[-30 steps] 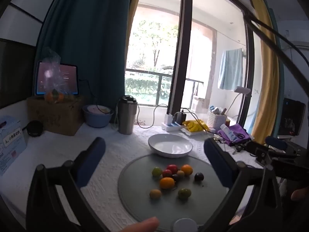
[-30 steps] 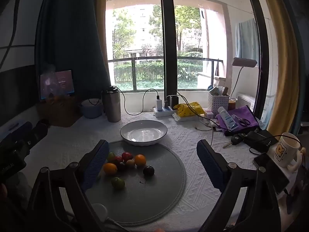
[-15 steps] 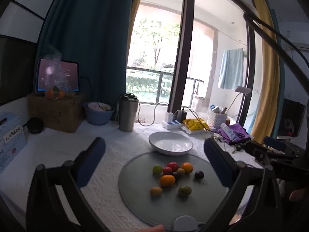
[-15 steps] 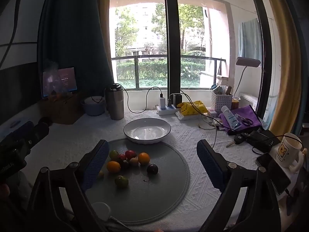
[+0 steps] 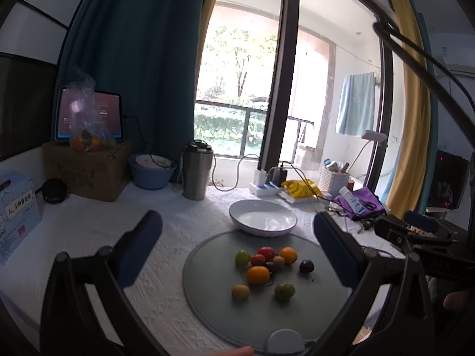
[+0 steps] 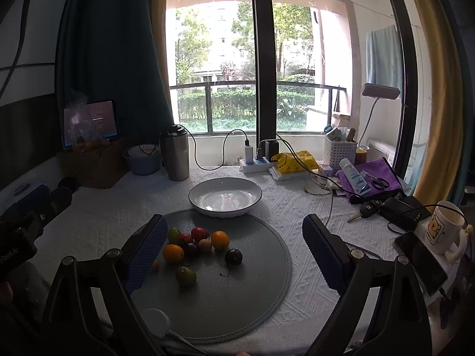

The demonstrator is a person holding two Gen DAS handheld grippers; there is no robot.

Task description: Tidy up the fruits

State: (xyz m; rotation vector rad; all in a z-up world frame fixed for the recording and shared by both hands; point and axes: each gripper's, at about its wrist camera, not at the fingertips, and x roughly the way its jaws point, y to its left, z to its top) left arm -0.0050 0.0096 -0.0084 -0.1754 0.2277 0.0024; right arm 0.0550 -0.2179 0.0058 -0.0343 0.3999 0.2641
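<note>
Both hand-held grippers, left [image 5: 237, 243] and right [image 6: 234, 243], spread wide above fruits [image 6: 196, 244] on round mat [image 6: 261, 290].

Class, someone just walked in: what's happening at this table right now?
A person holds two grippers above a table, sorting fruit. Both the left gripper and the right gripper are open and empty, hovering over the round grey mat. Small fruits sit clustered on the mat, with a dark plum slightly apart. The white bowl behind the mat holds nothing yet, so no fruit looks sorted.
</note>
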